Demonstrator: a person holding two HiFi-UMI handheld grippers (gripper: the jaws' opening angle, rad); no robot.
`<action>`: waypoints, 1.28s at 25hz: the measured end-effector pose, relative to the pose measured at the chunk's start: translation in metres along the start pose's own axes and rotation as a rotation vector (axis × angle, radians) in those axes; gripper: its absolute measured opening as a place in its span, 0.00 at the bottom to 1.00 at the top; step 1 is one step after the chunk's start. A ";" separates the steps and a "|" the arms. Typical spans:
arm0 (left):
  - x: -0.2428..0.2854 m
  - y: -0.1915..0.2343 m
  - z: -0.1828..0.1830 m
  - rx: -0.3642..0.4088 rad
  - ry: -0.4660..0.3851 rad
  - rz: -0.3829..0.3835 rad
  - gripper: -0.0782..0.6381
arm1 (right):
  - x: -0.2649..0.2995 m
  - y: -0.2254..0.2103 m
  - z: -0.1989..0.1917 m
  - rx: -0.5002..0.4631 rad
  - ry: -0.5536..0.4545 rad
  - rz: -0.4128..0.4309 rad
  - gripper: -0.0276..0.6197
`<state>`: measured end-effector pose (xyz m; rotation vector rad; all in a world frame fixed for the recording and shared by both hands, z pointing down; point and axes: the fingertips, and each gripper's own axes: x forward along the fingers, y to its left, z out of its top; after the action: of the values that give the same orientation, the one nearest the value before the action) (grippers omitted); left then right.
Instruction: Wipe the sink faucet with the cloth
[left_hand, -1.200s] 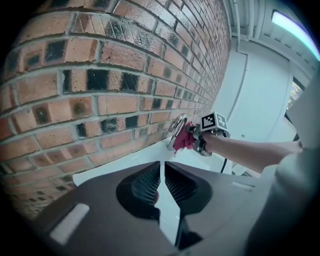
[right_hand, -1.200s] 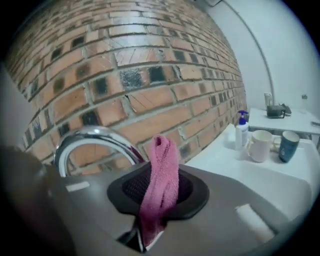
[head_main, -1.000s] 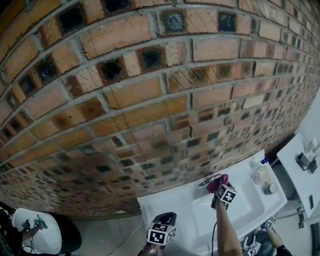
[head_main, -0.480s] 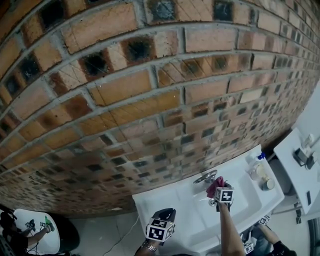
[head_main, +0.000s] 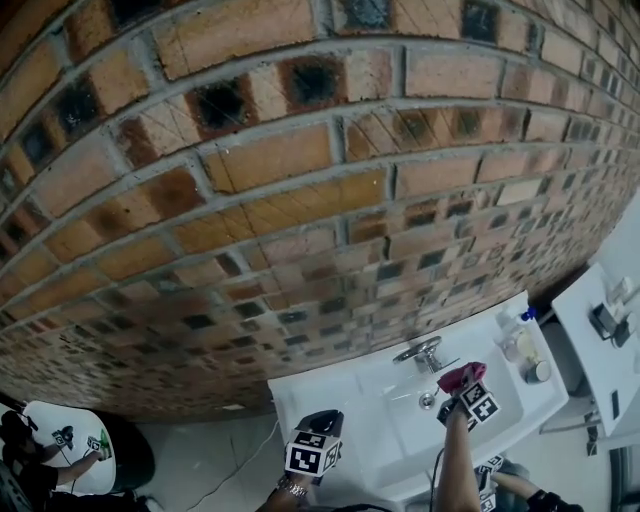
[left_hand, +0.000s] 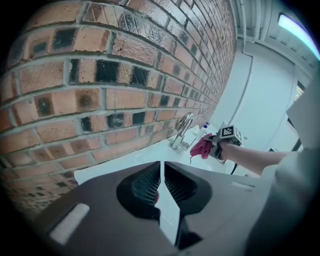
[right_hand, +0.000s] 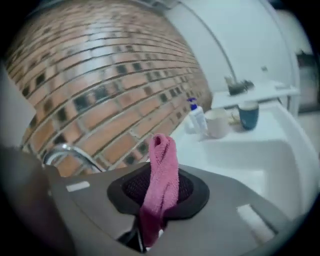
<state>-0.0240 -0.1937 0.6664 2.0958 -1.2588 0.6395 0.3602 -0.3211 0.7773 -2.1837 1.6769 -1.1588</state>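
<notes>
A chrome faucet (head_main: 425, 352) stands at the back of the white sink (head_main: 330, 395), against the brick wall. My right gripper (head_main: 458, 388) is shut on a pink cloth (head_main: 460, 376) and hovers over the basin, just right of the faucet and apart from it. In the right gripper view the cloth (right_hand: 161, 180) sticks up between the jaws, with the faucet (right_hand: 67, 152) at the left. My left gripper (head_main: 322, 425) hangs at the sink's front left, shut with nothing in it. From the left gripper view the faucet (left_hand: 184, 129) and the cloth (left_hand: 202, 147) show far ahead.
A brick wall (head_main: 300, 180) rises right behind the sink. A soap bottle (head_main: 513, 340) and a cup (head_main: 537, 372) stand on the sink's right end. Another white counter (head_main: 600, 350) lies further right. A person sits at a round white table (head_main: 70, 465) at the lower left.
My right gripper has carried the pink cloth off the faucet, to the right and slightly toward me. The left gripper has stayed about where it was.
</notes>
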 end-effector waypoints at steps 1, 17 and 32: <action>0.000 -0.001 0.000 -0.001 0.000 -0.002 0.17 | 0.007 -0.007 -0.010 0.122 0.008 0.010 0.14; -0.004 -0.011 0.002 0.020 -0.011 -0.024 0.17 | 0.013 0.124 0.020 0.301 0.046 0.556 0.14; -0.003 -0.025 0.005 0.043 -0.022 -0.065 0.17 | -0.051 0.248 0.009 -0.589 0.011 0.685 0.14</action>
<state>-0.0026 -0.1858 0.6545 2.1751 -1.1934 0.6218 0.1746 -0.3693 0.6111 -1.5539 2.7090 -0.5288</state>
